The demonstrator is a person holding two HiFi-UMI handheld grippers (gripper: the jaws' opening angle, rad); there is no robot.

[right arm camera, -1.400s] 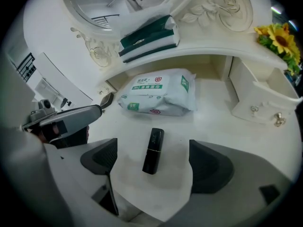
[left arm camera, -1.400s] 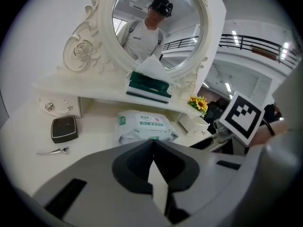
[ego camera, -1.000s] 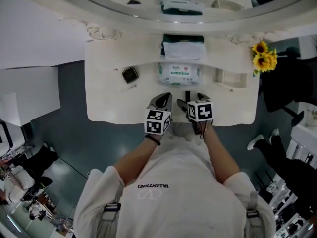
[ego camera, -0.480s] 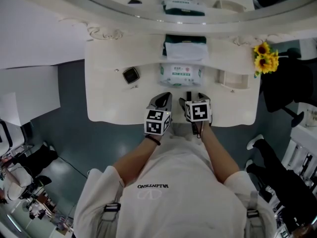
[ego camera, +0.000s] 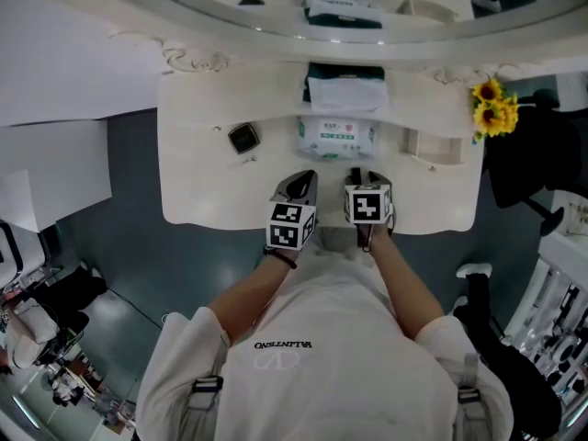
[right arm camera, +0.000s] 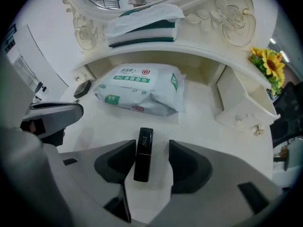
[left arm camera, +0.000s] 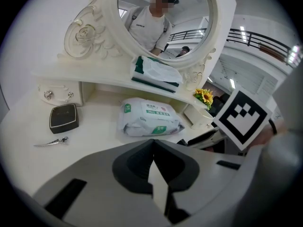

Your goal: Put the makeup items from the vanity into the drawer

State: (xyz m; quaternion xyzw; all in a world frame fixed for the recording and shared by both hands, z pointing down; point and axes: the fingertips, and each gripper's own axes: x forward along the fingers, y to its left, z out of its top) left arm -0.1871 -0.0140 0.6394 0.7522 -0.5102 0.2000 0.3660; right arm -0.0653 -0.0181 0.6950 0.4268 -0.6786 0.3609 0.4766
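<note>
Vanity top (ego camera: pixel 202 154), lipstick (right arm camera: pixel 143 154) long axis twd mirror (left arm camera: pixel 189 13); R claw (right arm camera: pixel 151 146) half-wide, closing astride it

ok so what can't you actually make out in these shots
Black compact, left gripper view: lid shut, contents hidden.
Silver clip, left gripper view: too small to tell its type.
Wipes pack, head view: print too small to read.
Small drawer, right gripper view: its own side wall hides the inside.
Black tube, right gripper view: cap print too small to read.
</note>
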